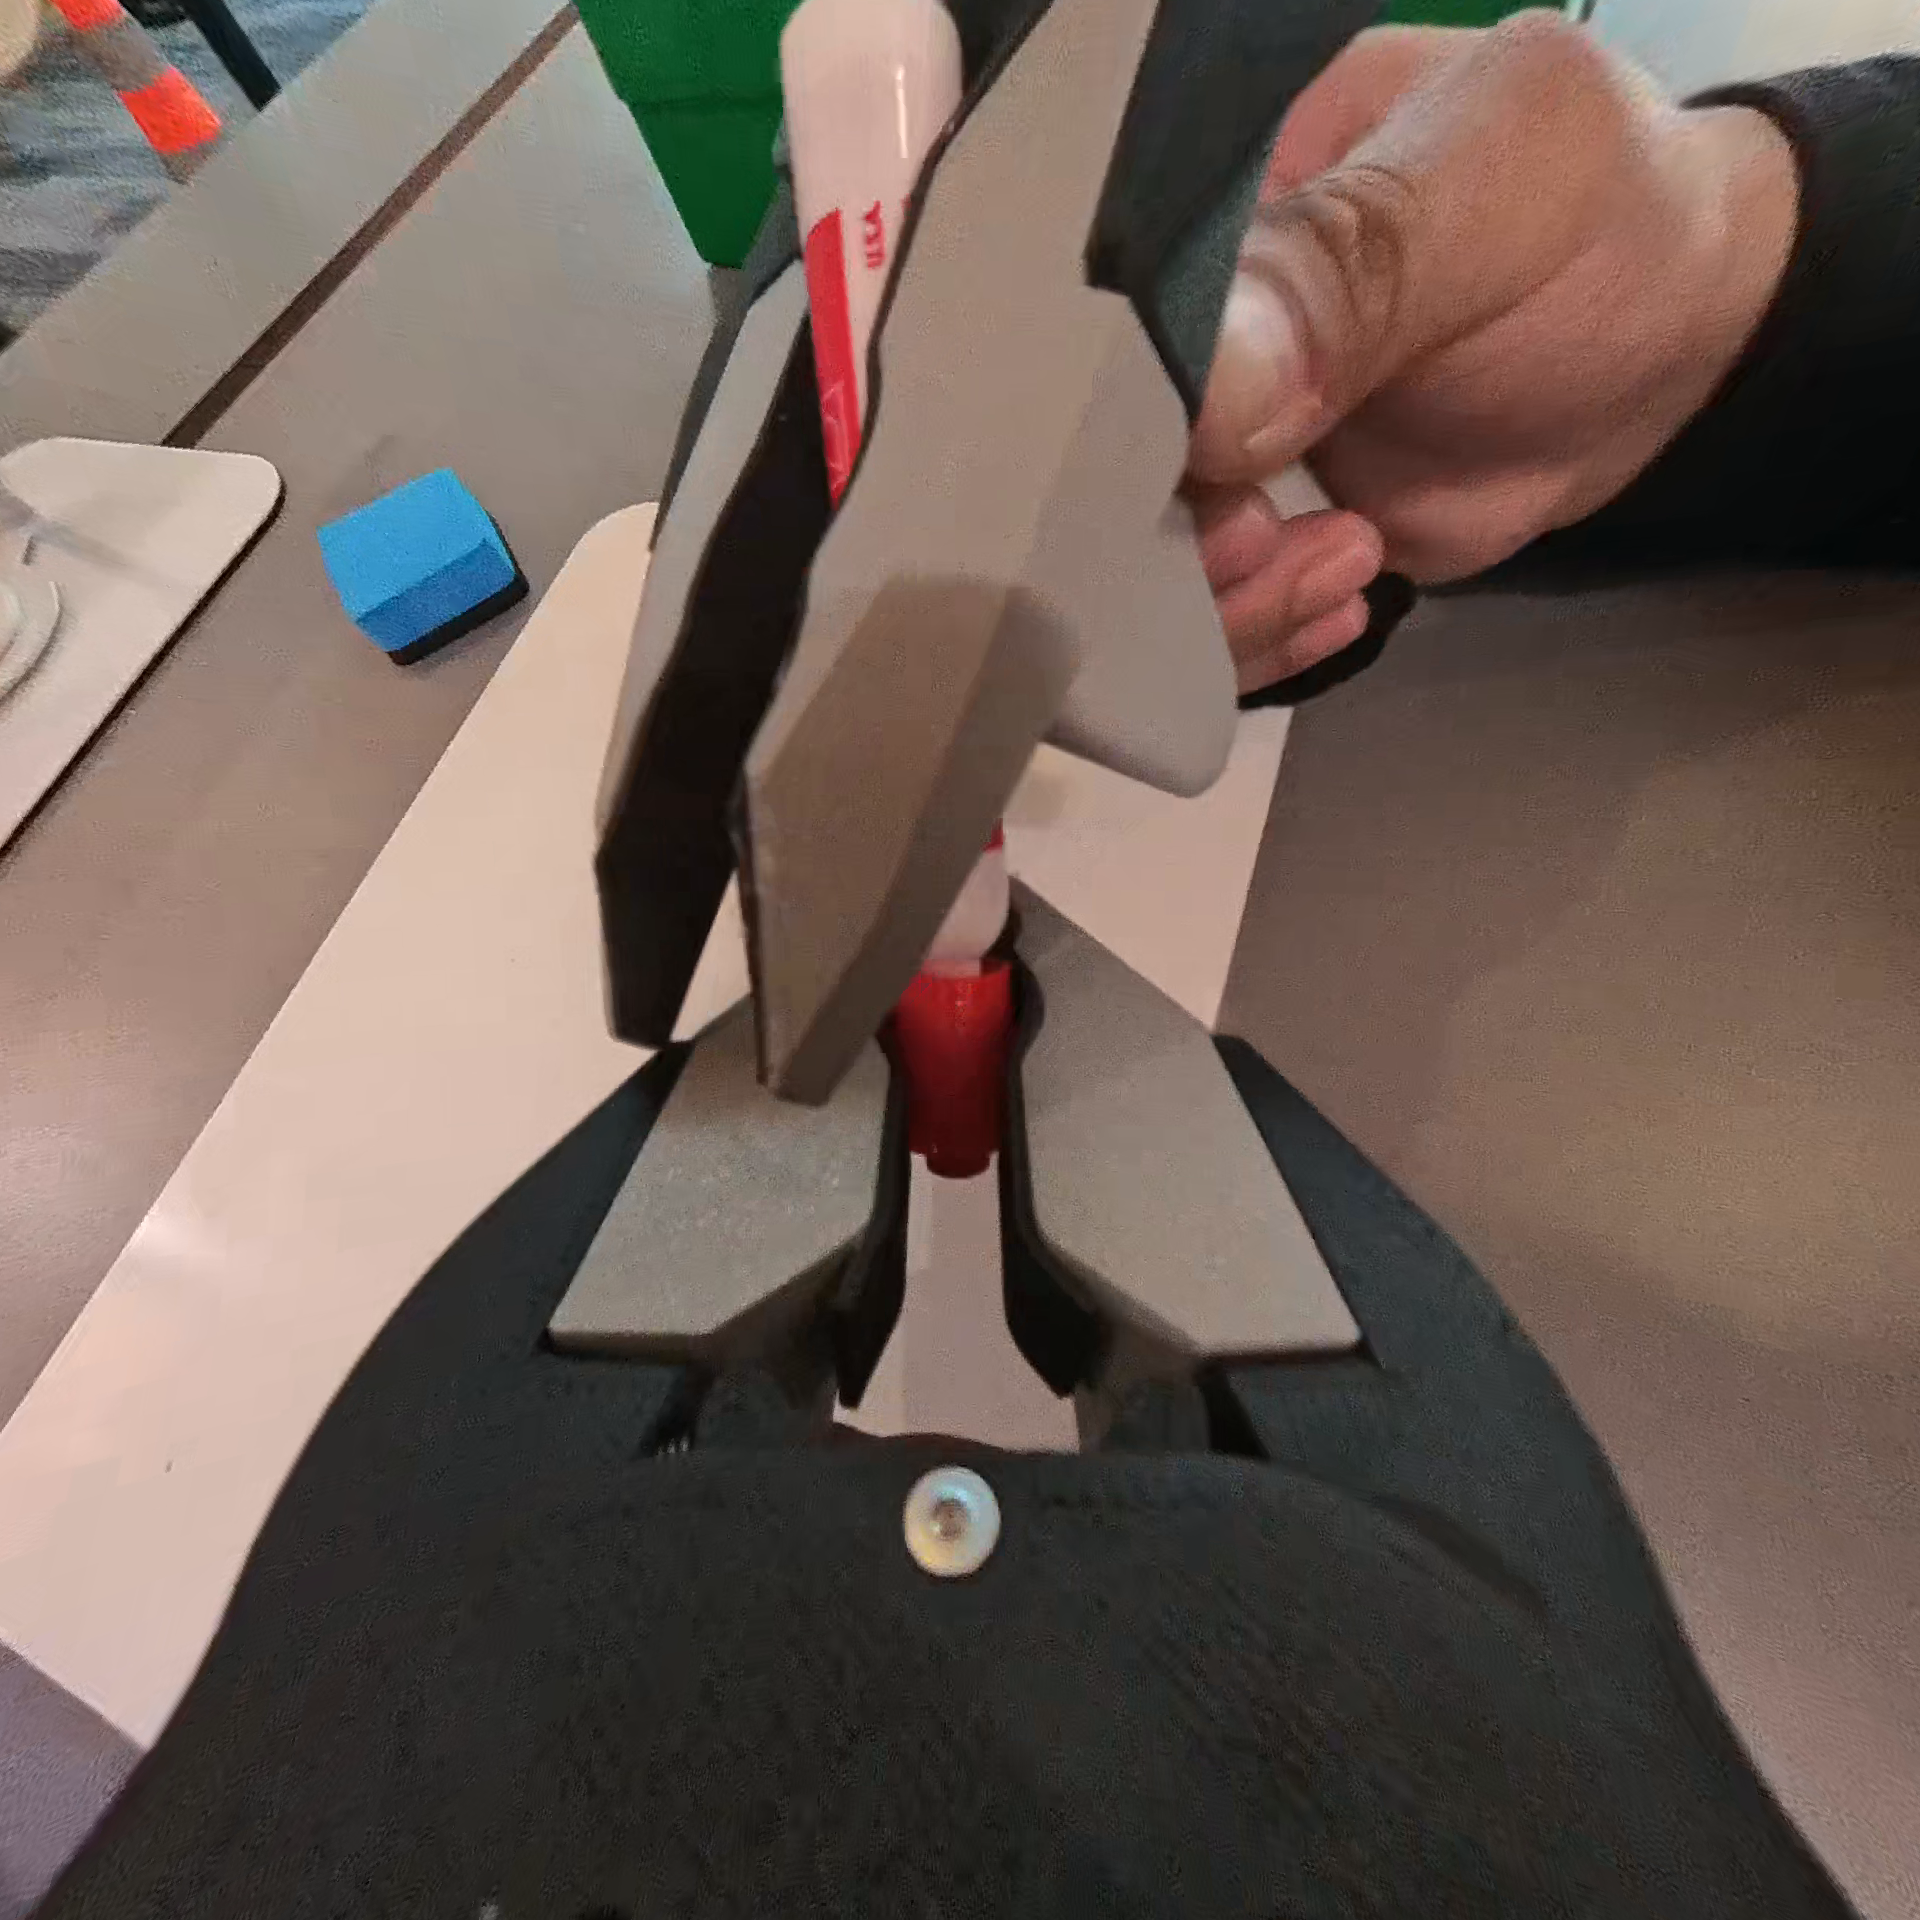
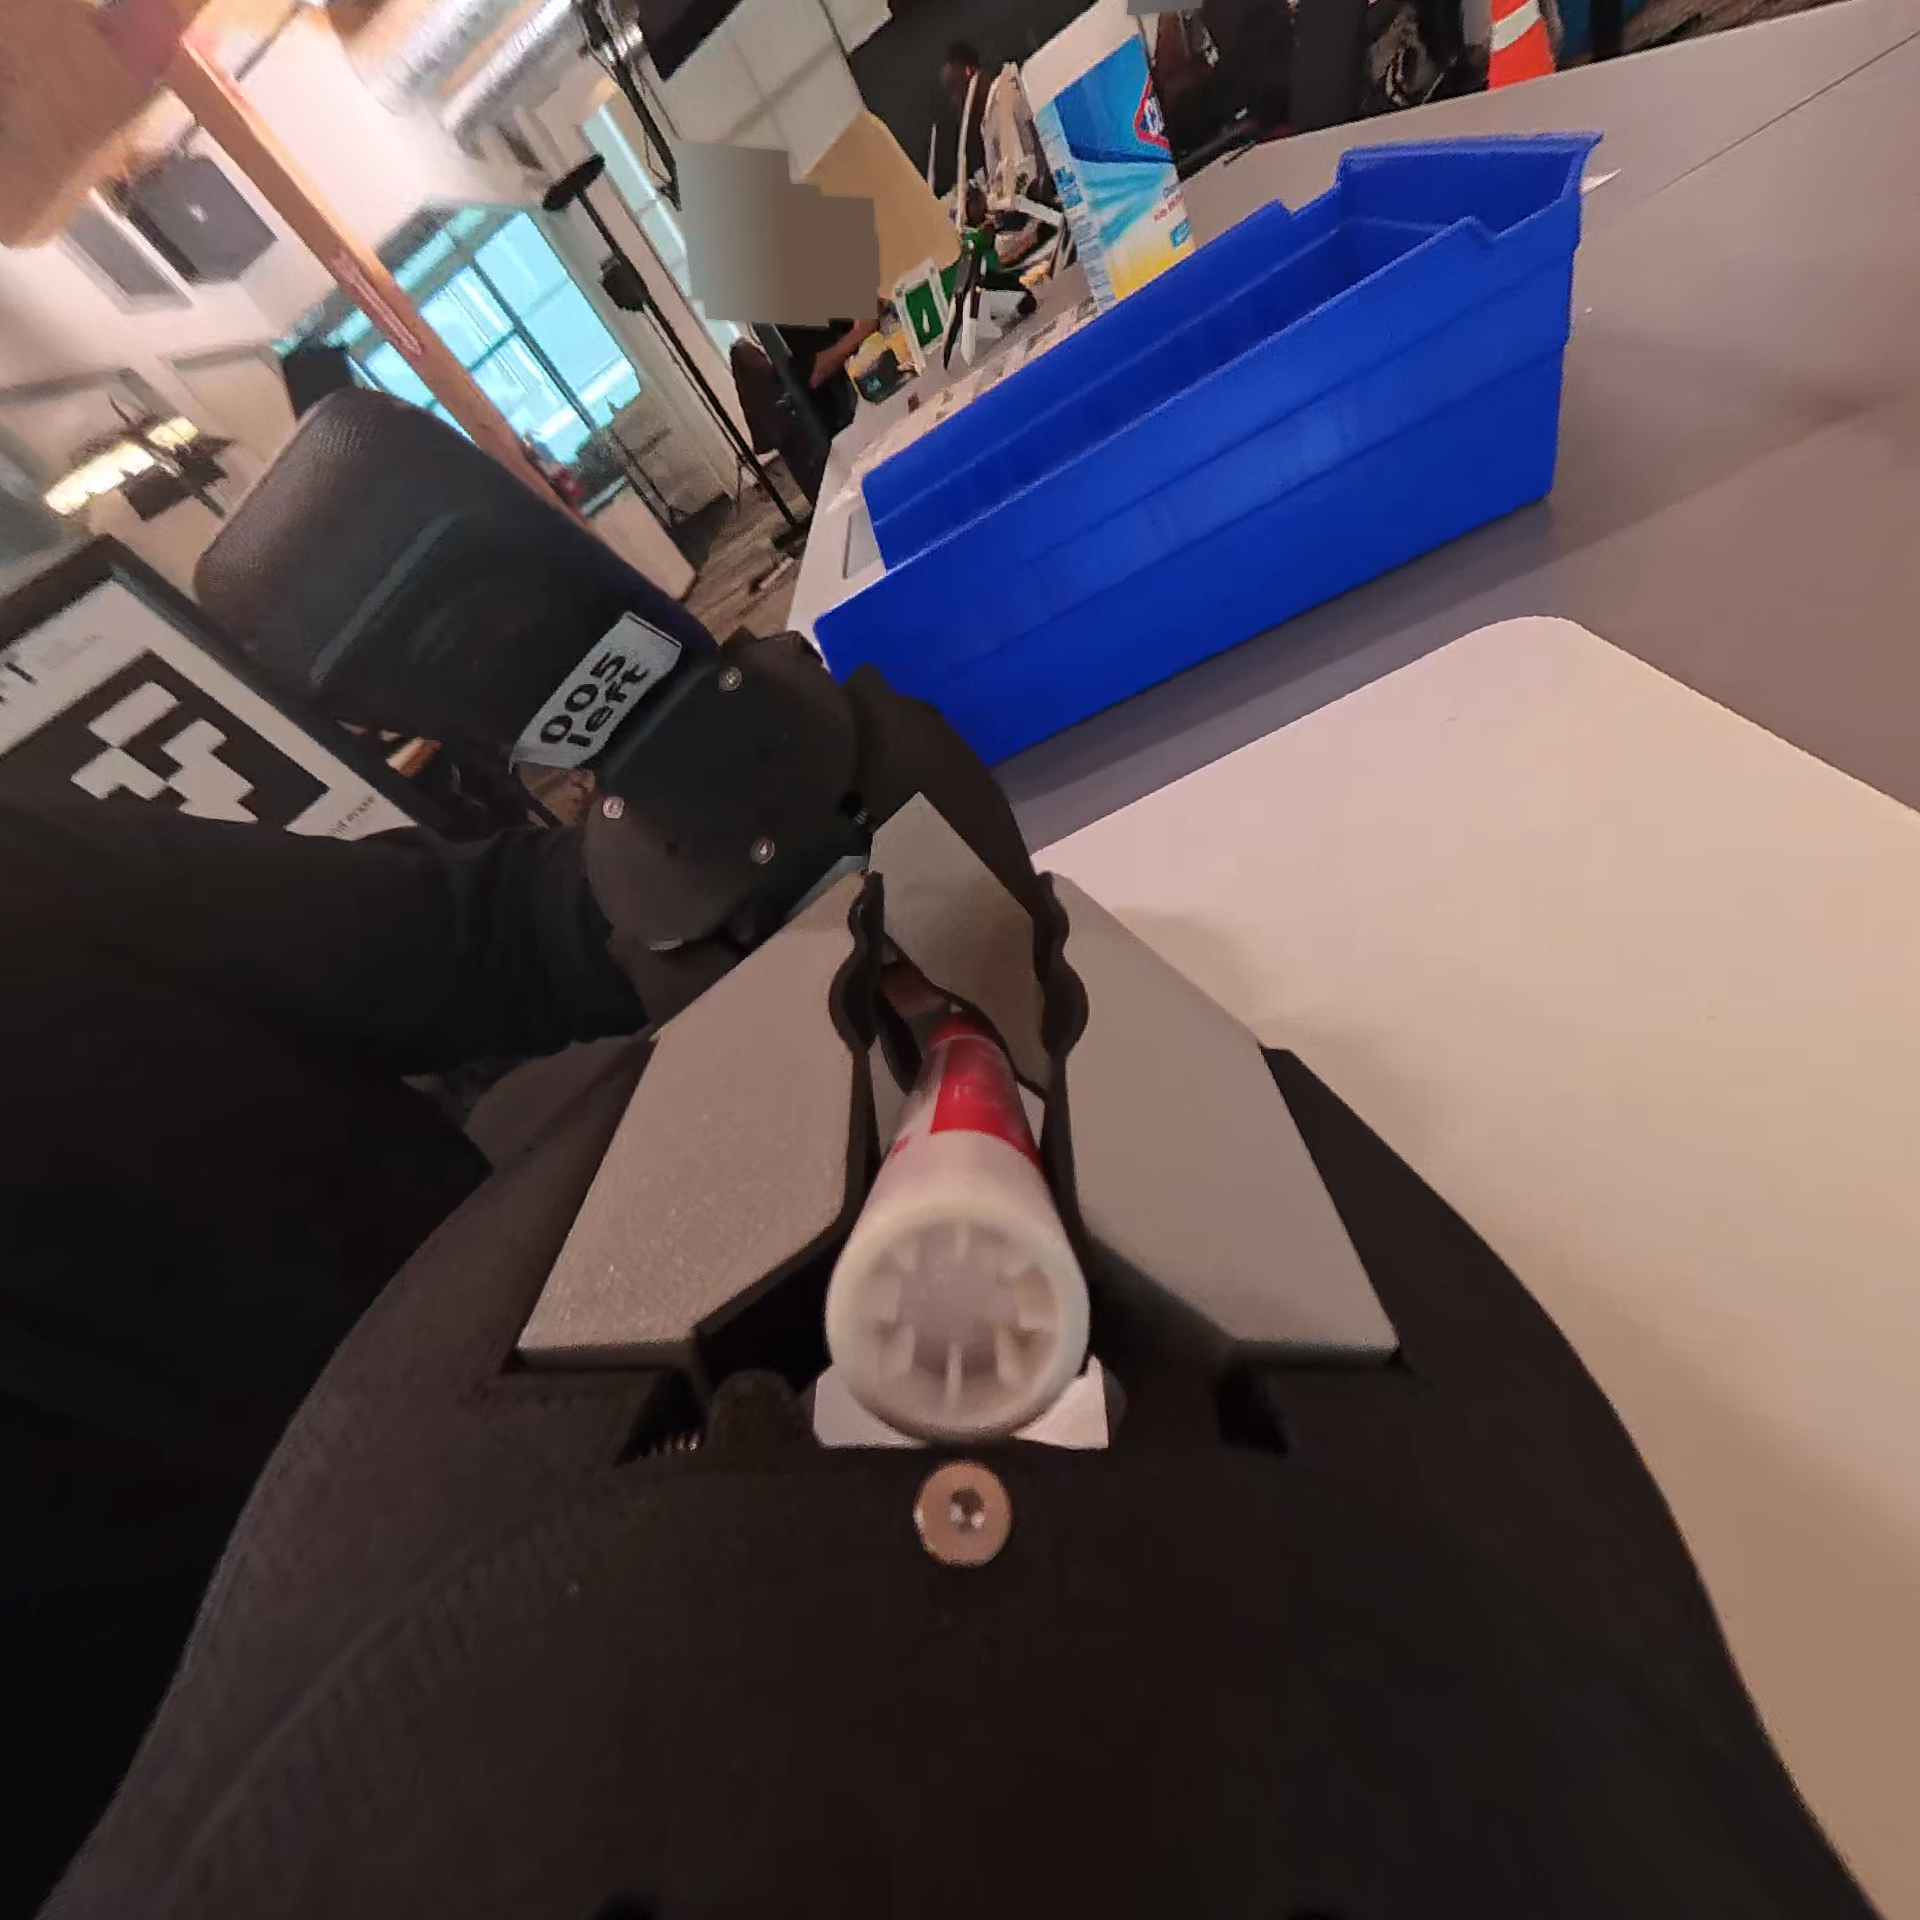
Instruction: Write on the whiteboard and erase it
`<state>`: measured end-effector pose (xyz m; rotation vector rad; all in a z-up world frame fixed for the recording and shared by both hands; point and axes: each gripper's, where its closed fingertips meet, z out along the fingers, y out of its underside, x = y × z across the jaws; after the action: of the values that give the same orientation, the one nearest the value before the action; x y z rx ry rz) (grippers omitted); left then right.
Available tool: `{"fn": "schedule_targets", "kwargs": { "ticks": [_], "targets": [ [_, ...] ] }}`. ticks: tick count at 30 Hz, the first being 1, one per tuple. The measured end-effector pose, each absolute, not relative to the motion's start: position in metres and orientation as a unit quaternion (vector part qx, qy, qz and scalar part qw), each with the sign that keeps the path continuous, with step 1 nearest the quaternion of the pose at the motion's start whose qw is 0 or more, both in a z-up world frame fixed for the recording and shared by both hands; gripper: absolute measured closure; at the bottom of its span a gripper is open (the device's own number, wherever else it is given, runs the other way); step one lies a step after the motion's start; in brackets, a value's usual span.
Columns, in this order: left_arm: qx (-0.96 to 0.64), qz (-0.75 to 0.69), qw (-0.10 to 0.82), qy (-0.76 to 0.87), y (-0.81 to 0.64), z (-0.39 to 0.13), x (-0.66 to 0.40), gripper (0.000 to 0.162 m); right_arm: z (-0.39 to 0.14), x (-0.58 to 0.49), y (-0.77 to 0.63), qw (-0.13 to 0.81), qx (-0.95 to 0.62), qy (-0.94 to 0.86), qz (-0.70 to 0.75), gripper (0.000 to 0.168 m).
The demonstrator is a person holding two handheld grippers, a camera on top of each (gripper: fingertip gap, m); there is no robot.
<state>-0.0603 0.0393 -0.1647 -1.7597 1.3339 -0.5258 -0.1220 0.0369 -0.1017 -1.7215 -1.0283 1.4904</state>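
The left gripper (image 1: 951, 1091) is pinching the red cap (image 1: 954, 1075) of the marker (image 1: 868, 187), while the right gripper (image 2: 961, 977) is clamping the marker's white barrel. The marker is hanging tilted over the whiteboard (image 1: 416, 1039), which is lying flat on the grey counter (image 1: 1558, 1039). A blue eraser (image 1: 416, 561) is sitting just beside the whiteboard; a blue bin (image 2: 1247, 457) is standing farther back.

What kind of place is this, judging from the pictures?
Probably an open office or lab workspace: grey tables joined in rows, a black office chair, a blue storage bin, and a tripod stand near large windows.
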Motion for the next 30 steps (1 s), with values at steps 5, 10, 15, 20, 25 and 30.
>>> {"fn": "schedule_targets", "kwargs": {
  "ticks": [5,10,15,20,25,30],
  "targets": [
    [-0.687,-0.47,0.293,0.469,-0.002,-0.138,-0.05,0.153,-0.083,-0.122,0.02,0.332,-0.598,-0.422,0.595,0.141],
    [-0.596,-0.646,0.159,0.45,-0.048,-0.106,-0.053,0.152,-0.063,-0.122,-0.018,0.356,-0.513,-0.504,0.597,0.141],
    [-0.623,-0.567,0.253,0.477,-0.031,-0.114,-0.046,0.153,-0.061,-0.119,-0.009,0.394,-0.514,-0.5,0.575,0.14],
    [-0.644,-0.511,0.299,0.485,-0.02,-0.121,-0.041,0.152,-0.06,-0.121,-0.009,0.368,-0.509,-0.473,0.617,0.135],
    [-0.655,-0.519,0.275,0.476,-0.021,-0.125,-0.044,0.153,-0.072,-0.127,-0.006,0.353,-0.534,-0.477,0.602,0.141],
    [-0.668,-0.502,0.265,0.481,-0.019,-0.135,-0.045,0.153,-0.085,-0.127,-0.003,0.332,-0.557,-0.493,0.58,0.142]
  ]
}}
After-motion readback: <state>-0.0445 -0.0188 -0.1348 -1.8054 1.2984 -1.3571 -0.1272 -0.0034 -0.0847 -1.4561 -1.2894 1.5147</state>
